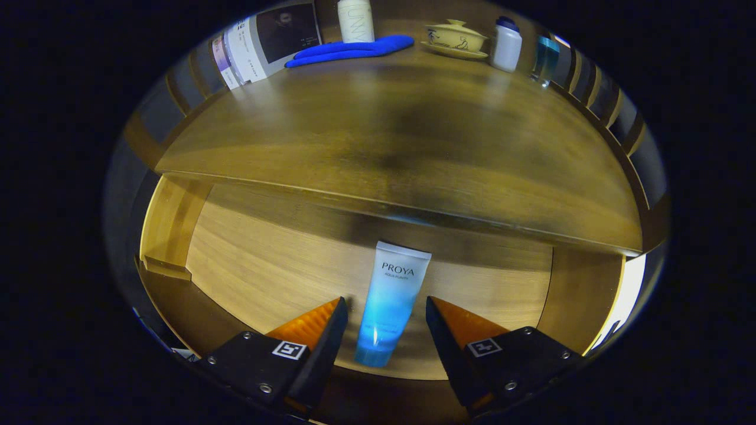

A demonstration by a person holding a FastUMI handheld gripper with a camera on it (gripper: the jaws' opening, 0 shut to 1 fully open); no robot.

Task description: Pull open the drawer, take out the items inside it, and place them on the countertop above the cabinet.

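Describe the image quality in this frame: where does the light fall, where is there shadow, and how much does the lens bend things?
Gripper view: strong fisheye bowing of the countertop edge; a dark shadow patch at its middle; the open drawer floor is brightly lit; the tube is sharp, lying between the fingers of the open hand-held gripper; the far blue cloth and lidded cup look small but clear.

1. I can't see the back of the drawer (277, 265); the countertop (401, 136) overhangs it and hides it.
2. The tall white bottle (356, 20) at the counter's far edge is cut off above its body.
3. The blue-capped bottle (546, 59) at the far right is smeared.
4. The gripper (385, 313) fingers' rear parts run out of my view.
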